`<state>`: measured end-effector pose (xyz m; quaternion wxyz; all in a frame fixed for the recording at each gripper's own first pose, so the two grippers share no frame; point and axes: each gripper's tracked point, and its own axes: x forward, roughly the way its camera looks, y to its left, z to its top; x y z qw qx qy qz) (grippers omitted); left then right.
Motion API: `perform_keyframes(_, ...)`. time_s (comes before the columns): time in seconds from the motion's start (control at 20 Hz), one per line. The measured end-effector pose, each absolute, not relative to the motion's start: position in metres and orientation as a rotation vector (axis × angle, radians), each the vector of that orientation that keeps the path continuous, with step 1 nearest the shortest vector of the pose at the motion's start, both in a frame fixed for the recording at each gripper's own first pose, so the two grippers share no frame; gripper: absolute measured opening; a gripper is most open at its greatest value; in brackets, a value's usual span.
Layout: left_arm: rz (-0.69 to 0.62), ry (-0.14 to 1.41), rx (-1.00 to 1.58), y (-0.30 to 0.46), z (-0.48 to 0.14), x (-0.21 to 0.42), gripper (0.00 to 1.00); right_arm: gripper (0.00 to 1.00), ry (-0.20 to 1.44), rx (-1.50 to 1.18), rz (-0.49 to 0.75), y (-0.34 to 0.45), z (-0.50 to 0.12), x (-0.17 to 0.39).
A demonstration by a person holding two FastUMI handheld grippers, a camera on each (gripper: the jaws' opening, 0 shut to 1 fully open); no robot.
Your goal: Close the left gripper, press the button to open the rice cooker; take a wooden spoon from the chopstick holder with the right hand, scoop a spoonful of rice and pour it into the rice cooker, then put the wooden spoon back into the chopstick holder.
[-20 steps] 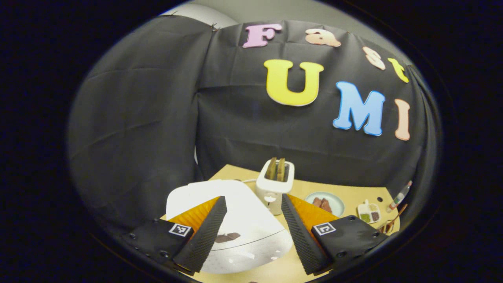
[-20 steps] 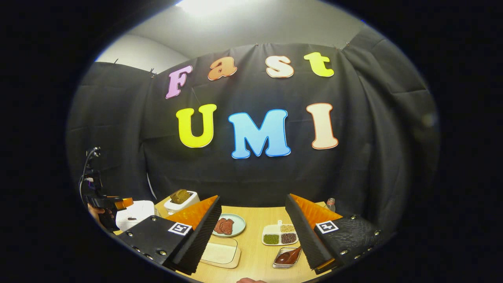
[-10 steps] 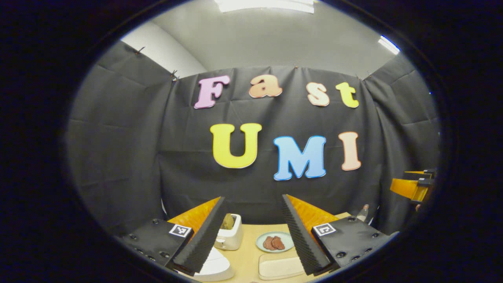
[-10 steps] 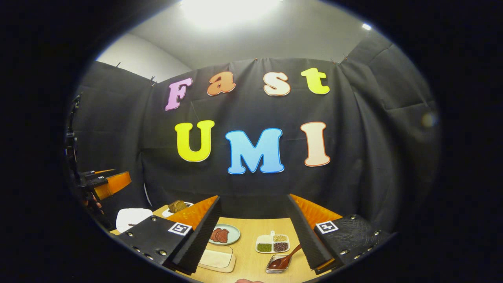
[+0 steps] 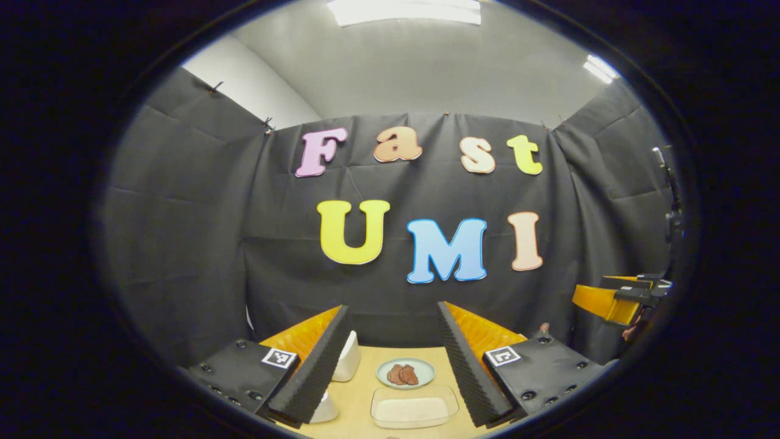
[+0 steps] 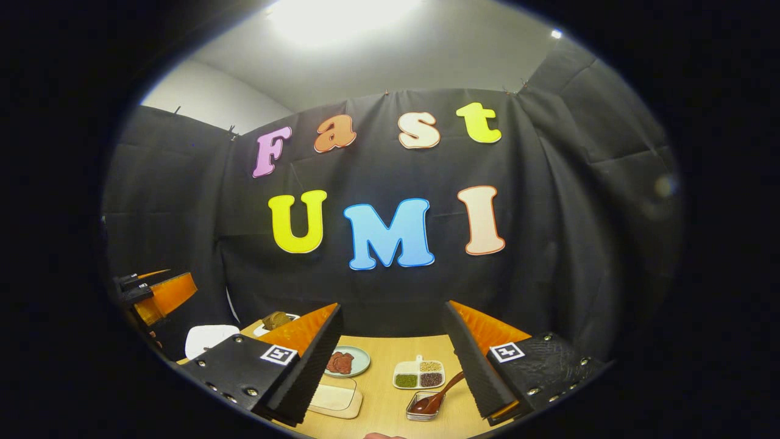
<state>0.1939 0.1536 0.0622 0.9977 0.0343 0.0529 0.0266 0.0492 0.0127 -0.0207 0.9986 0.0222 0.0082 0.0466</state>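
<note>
Left gripper (image 5: pixel 390 372): swung up off the rice cooker (image 6: pixel 210 338), fingers apart.
Right gripper (image 6: pixel 390 366): fingers apart, holding nothing.
Spoon (image 6: pixel 436 396): resting in small dish.
Lid: looks down.

Closed white rice cooker (image 6: pixel 210 337) at table's left; brown wooden spoon (image 6: pixel 436 397) in small dish.

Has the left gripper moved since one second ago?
Yes. The left gripper has risen and tilted up: the rice cooker that lay large between its fingers now sits low, and the wall cloth has dropped.
</note>
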Motion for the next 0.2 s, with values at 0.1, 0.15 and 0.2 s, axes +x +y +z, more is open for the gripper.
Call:
perform_keyframes(0.1, 0.074, 0.1, 0.069, 0.153, 0.065, 0.184, 0.97, 0.99, 0.023, 0.065, 0.085, 0.003, -0.026, 0.05)
perform_keyframes(0.15, 0.074, 0.096, 0.065, 0.152, 0.065, 0.181, 0.97, 0.99, 0.027, 0.072, 0.075, 0.0, -0.026, 0.049)
perform_keyframes(0.2, 0.066, 0.09, 0.063, 0.149, 0.069, 0.18, 0.96, 0.99, 0.021, 0.072, 0.063, -0.004, -0.022, 0.047)
